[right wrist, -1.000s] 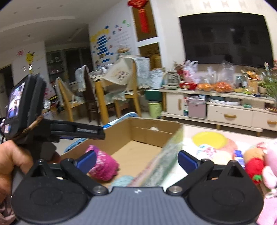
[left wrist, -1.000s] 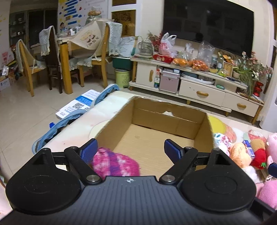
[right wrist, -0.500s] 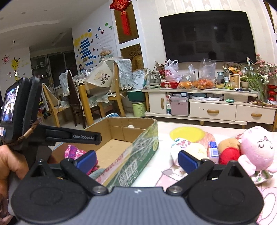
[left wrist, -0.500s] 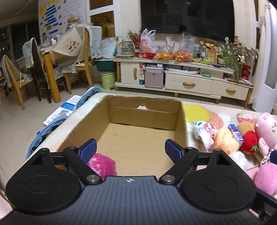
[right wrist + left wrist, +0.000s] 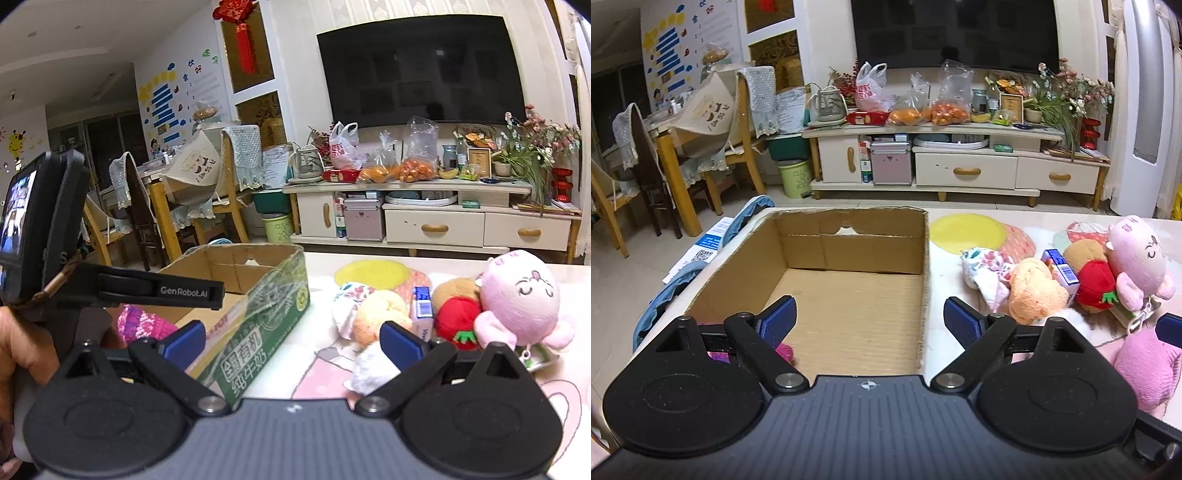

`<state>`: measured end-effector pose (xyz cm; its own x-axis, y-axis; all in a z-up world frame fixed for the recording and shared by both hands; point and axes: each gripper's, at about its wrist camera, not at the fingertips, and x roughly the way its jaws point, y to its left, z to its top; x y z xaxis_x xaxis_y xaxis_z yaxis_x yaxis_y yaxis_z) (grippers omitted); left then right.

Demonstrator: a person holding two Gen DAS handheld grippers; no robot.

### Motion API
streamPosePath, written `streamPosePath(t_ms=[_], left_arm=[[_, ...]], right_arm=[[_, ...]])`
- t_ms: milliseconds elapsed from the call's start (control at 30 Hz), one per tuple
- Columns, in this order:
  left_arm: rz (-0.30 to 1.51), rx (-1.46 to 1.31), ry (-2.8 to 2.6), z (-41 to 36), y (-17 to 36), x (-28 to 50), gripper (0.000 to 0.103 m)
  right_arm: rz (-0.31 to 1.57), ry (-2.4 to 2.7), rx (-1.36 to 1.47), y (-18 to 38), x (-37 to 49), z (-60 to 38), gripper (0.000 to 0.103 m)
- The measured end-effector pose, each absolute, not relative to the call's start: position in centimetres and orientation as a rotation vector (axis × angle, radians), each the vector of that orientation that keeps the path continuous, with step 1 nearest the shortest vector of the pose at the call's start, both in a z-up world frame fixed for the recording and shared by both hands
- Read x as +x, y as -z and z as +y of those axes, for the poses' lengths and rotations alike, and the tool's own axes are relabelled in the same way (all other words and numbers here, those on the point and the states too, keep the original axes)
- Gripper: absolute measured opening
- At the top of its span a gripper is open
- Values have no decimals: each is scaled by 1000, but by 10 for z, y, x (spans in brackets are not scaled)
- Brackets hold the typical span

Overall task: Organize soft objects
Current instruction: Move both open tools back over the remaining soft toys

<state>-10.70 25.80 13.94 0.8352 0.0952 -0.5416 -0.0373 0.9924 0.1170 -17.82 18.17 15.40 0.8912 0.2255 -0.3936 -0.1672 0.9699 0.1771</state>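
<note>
An open cardboard box (image 5: 849,295) stands on the table; it also shows in the right wrist view (image 5: 258,306). A pink knitted item (image 5: 786,350) lies in its near left corner, also in the right wrist view (image 5: 144,325). My left gripper (image 5: 870,319) is open and empty over the box's near end. My right gripper (image 5: 291,339) is open and empty above the table beside the box. Right of the box lie soft toys: an orange plush (image 5: 1034,291), a red strawberry plush (image 5: 1095,284), a pink pig plush (image 5: 517,299), a floral cloth (image 5: 986,266) and another pink plush (image 5: 1145,362).
A small blue and white carton (image 5: 1062,273) stands among the toys. The table has a patterned pink cover (image 5: 321,373). A TV cabinet (image 5: 960,166), dining chairs (image 5: 738,129) and a green bin (image 5: 794,177) stand beyond. The left gripper's handle (image 5: 48,236) is at the right view's left.
Both grippers have swung right, bringing the toy pile into view. The left gripper has pulled back toward the box's near end. Both stay open.
</note>
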Motion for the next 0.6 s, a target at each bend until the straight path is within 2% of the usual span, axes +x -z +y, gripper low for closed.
streamPosePath(t_ms=[600], left_arm=[[581, 159, -4, 261, -137, -108, 103]], right_arm=[[422, -159, 172, -148, -190, 156, 100]])
